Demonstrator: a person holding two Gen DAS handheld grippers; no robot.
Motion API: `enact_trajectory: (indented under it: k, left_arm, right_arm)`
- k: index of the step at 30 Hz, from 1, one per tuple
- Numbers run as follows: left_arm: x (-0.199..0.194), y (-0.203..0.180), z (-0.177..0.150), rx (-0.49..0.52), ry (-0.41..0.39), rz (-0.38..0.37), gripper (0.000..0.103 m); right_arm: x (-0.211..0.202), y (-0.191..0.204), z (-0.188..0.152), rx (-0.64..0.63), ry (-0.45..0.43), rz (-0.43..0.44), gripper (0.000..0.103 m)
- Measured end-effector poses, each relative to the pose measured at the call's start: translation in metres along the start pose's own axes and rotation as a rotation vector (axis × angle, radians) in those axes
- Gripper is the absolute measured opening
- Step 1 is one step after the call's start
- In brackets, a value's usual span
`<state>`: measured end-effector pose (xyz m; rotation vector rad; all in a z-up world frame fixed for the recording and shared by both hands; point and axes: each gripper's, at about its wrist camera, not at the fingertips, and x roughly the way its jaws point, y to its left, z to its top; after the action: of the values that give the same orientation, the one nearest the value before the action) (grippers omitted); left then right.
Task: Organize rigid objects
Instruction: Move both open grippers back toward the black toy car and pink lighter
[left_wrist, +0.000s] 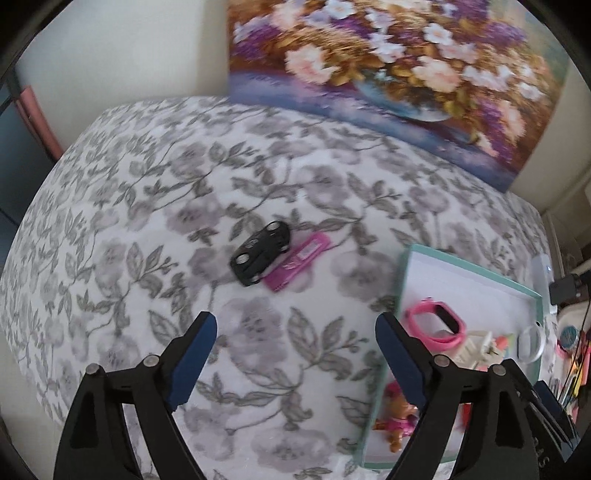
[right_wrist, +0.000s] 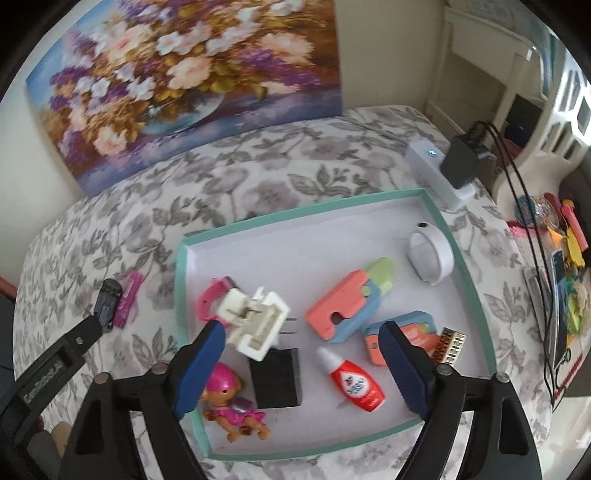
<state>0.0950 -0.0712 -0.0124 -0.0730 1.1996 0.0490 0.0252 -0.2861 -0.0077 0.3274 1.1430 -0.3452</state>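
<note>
A black toy car (left_wrist: 260, 253) and a flat magenta piece (left_wrist: 297, 266) lie side by side on the floral bedspread (left_wrist: 147, 221). My left gripper (left_wrist: 295, 354) hangs open above the cloth, short of both, with nothing between its fingers. A teal-rimmed white tray (right_wrist: 295, 212) holds a pink watch (right_wrist: 210, 299), a white plastic clip (right_wrist: 255, 321), a black block (right_wrist: 277, 380), a doll (right_wrist: 232, 402), a red bottle (right_wrist: 354, 384), two coral-and-blue toys (right_wrist: 347, 302) and a white band (right_wrist: 430, 258). My right gripper (right_wrist: 301, 365) is open and empty over the tray.
A flower painting (right_wrist: 184, 74) leans on the wall behind the bed. Past the tray's far right corner lies a white power bank (right_wrist: 436, 170) with a black charger (right_wrist: 460, 162) and cables. Cluttered colourful items (right_wrist: 565, 258) sit off the bed's right edge.
</note>
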Motion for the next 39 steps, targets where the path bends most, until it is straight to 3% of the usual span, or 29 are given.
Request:
enact_trajectory:
  k: [3, 10, 21, 27, 39]
  left_arm:
    - [0.003, 0.016, 0.002, -0.036, 0.013, 0.017, 0.089]
    - [0.005, 0.056, 0.007, -0.114, 0.027, 0.033, 0.089]
    - [-0.002, 0.114, 0.013, -0.211, 0.007, 0.052, 0.089]
    - [0.005, 0.127, 0.018, -0.234, 0.008, 0.067, 0.089]
    - [0.04, 0.131, 0.03, -0.254, 0.052, 0.019, 0.089]
  right_arm:
    - [0.0, 0.012, -0.002, -0.018, 0.005, 0.025, 0.097]
    - [-0.001, 0.041, -0.006, -0.078, -0.006, 0.019, 0.102]
    - [0.001, 0.085, -0.013, -0.142, -0.005, 0.051, 0.103]
    - [0.011, 0.104, -0.016, -0.17, 0.011, 0.062, 0.103]
    - [0.028, 0.144, -0.018, -0.255, 0.009, 0.072, 0.103]
